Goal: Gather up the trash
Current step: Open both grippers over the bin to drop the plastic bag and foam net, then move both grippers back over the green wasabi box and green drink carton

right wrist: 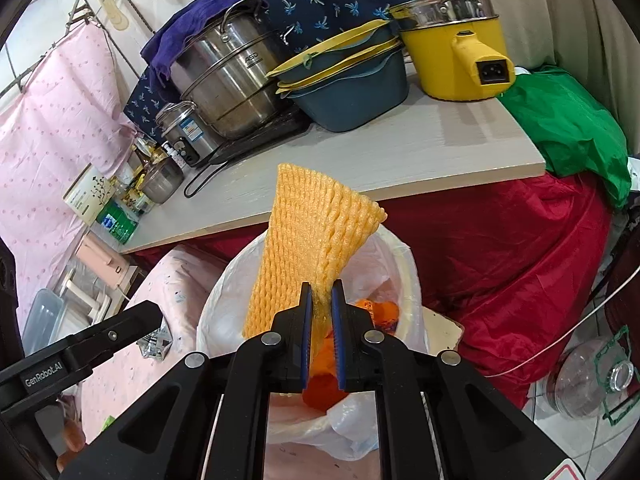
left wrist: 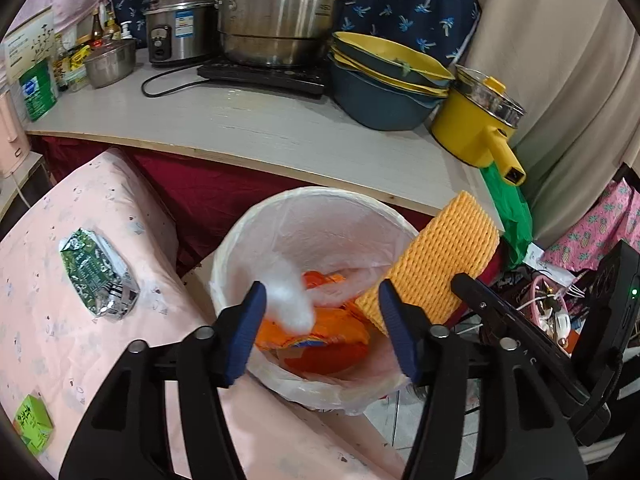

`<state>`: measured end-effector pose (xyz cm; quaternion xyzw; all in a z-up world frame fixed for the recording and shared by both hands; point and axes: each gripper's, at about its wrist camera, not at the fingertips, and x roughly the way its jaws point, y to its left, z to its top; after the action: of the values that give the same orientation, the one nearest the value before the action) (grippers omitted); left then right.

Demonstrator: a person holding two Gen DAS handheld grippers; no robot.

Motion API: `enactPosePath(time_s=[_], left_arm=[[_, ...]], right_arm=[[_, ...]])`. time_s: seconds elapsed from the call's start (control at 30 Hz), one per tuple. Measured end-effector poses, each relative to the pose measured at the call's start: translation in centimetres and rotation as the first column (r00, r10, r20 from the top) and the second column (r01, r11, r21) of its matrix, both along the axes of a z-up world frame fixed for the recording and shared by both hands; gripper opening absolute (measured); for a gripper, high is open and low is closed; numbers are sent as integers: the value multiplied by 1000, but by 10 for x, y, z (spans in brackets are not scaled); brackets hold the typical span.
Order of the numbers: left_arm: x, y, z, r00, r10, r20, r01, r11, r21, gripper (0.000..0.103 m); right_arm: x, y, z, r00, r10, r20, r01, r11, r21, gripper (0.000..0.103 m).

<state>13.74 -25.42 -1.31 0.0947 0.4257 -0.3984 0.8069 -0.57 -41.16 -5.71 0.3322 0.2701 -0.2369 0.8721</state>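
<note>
Left wrist view looks down into the lined trash bin (left wrist: 320, 216), where orange wrappers (left wrist: 320, 336) already lie; a white blurred wad (left wrist: 290, 300) sits in the air between the spread pads of the left gripper (left wrist: 322, 332), which touch nothing (it looks dropped, mid-fall). The right gripper (right wrist: 321, 332) is clamped on the bottom edge of the yellow foam net (right wrist: 308, 248), which stands up over the bin's near rim, not yet let go. Left to collect, as far as shows: a crumpled green-and-silver packet (left wrist: 98, 276) and a small green box (left wrist: 34, 428), both on the pink cloth (left wrist: 52, 344) beside the bin. The two grippers crowd close over the bin mouth, and the table edge (left wrist: 248, 160) lies just beyond; open room lies over the pink cloth.
</note>
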Motion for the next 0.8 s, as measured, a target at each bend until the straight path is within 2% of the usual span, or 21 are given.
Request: enactPosePath(time_s=[0.17, 0.33, 0.43, 0.57, 0.8], left_arm=[[11, 17, 1, 999, 46, 3, -46, 999, -7, 59], [20, 37, 3, 995, 97, 12, -97, 995, -12, 65], [23, 48, 3, 993, 120, 13, -120, 993, -13, 66], [25, 64, 3, 987, 163, 12, -163, 986, -18, 75], [25, 99, 6, 975, 221, 21, -221, 975, -28, 80]], right_arm=[[16, 6, 3, 1000, 25, 4, -25, 1000, -6, 14], [28, 15, 7, 999, 44, 2, -44, 999, -23, 15], [33, 20, 11, 998, 54, 8, -54, 998, -27, 20], [37, 32, 17, 997, 73, 11, -73, 997, -38, 22], [47, 61, 32, 991, 130, 16, -129, 990, -66, 29]])
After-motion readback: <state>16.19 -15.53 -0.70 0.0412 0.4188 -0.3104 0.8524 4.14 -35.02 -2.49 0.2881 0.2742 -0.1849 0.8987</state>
